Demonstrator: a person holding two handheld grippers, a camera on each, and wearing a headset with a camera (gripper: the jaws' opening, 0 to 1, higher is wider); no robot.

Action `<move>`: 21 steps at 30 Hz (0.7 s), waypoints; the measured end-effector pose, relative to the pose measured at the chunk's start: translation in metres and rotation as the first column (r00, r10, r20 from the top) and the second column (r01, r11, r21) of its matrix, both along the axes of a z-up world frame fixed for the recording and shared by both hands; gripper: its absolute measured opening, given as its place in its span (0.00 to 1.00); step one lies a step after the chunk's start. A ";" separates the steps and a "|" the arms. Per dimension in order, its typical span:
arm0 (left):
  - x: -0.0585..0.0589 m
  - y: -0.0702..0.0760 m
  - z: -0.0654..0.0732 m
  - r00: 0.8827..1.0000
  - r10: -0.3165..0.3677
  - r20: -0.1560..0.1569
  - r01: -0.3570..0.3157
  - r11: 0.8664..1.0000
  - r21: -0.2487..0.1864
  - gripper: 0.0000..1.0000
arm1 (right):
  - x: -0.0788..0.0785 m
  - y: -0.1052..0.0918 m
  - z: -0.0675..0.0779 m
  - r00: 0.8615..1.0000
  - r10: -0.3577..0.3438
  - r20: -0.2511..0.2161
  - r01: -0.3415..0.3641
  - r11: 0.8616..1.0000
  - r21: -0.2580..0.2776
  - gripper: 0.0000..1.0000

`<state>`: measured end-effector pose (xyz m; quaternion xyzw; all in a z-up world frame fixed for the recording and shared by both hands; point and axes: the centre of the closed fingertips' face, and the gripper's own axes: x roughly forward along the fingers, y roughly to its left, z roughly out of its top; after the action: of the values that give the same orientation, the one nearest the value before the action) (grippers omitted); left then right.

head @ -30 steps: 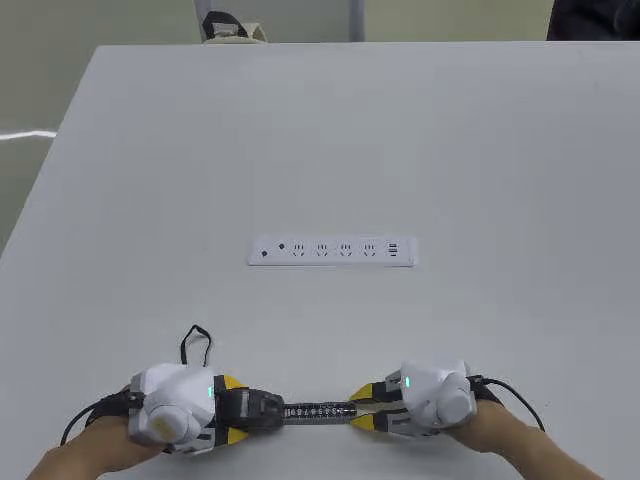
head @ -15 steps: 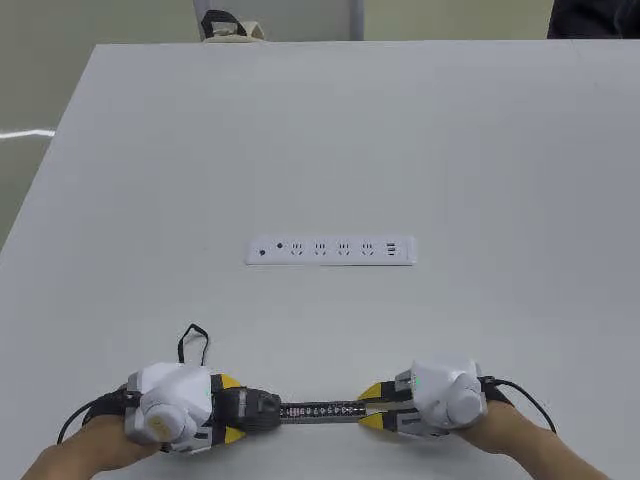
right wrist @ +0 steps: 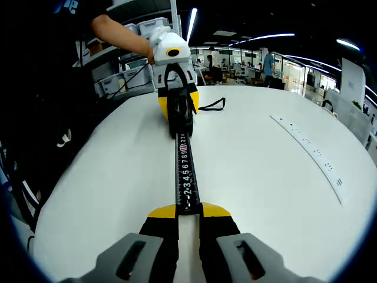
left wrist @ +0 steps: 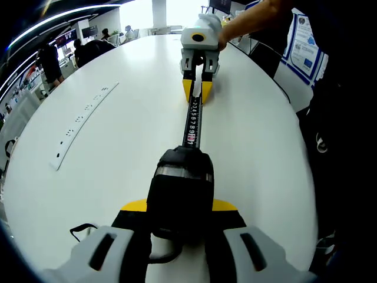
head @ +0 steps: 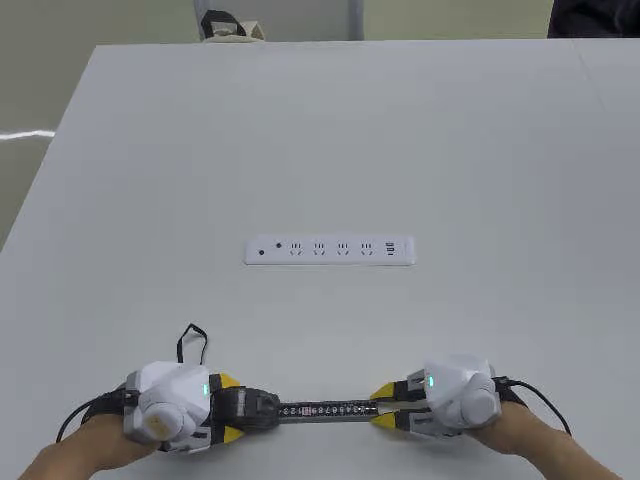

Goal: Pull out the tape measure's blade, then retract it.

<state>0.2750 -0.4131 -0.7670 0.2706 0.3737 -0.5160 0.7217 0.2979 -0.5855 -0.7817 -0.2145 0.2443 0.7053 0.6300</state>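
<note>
Jaws of the left gripper (head: pixel 230 410) clamp the black tape measure case (head: pixel 258 409); the right gripper (head: pixel 383 406) pinches its black numbered blade (head: pixel 325 410), now drawn farther across the white worktop (head: pixel 320 150)

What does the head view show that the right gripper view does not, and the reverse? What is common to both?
Head view, not the other: the right gripper whole from above, and the right hand holding it. Right gripper view, not the head view: readable numbers on the blade, shelves and people behind. Both: the white table, the power strip, the left gripper shut on the tape measure case, its black strap, the right gripper shut on the blade.
</note>
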 end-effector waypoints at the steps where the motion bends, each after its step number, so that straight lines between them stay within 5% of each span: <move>1: 0.000 0.000 0.000 1.000 0.000 -0.001 0.000 1.000 0.000 0.31 | 0.000 -0.001 0.000 1.000 0.000 0.000 0.000 1.000 0.001 0.10; 21: 0.000 0.000 -0.001 1.000 0.004 -0.008 -0.004 1.000 0.001 0.31 | 0.003 -0.024 -0.001 1.000 -0.022 0.003 0.022 1.000 -0.015 0.10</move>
<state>0.2751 -0.4132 -0.7679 0.2682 0.3774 -0.5153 0.7212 0.3012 -0.6097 -0.7822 -0.2177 0.2508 0.6962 0.6364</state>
